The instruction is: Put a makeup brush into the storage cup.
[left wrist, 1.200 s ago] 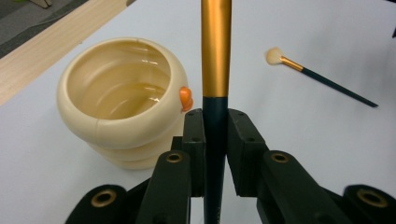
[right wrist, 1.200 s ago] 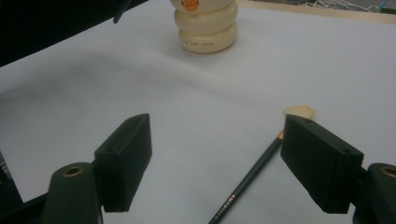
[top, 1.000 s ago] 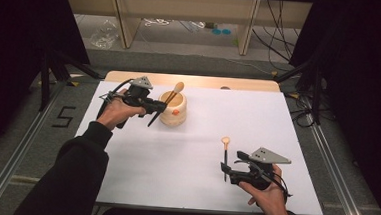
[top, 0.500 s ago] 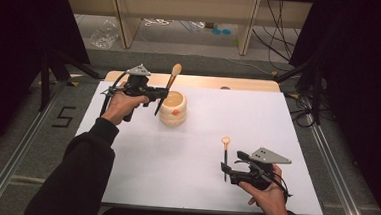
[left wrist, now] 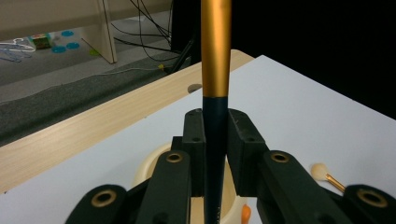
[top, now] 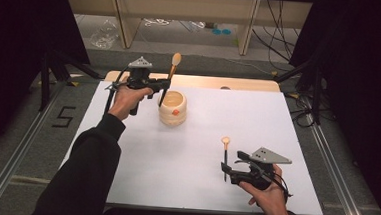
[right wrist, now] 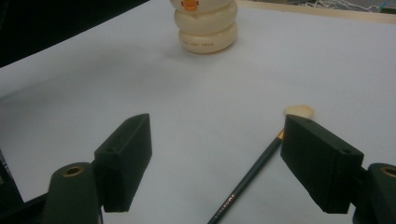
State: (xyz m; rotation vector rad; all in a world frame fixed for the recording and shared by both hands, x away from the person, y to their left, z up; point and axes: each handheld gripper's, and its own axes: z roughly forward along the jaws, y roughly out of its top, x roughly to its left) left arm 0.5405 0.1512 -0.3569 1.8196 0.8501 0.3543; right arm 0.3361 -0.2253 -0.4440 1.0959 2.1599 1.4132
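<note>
My left gripper [top: 160, 87] is clamped on a makeup brush [top: 169, 77], held upright just above the cream holder [top: 172, 108]. My right gripper [right wrist: 215, 158] stands wide open, empty, with a second brush [right wrist: 254, 173] lying flat beside its right jaw.

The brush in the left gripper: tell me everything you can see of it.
The makeup brush is slim, with a dark handle, a gold metal-looking collar and a pale tuft on top. It stands nearly upright, tuft up, clamped at its dark handle by the left gripper, its lower end over the cream duck-faced holder.
</note>
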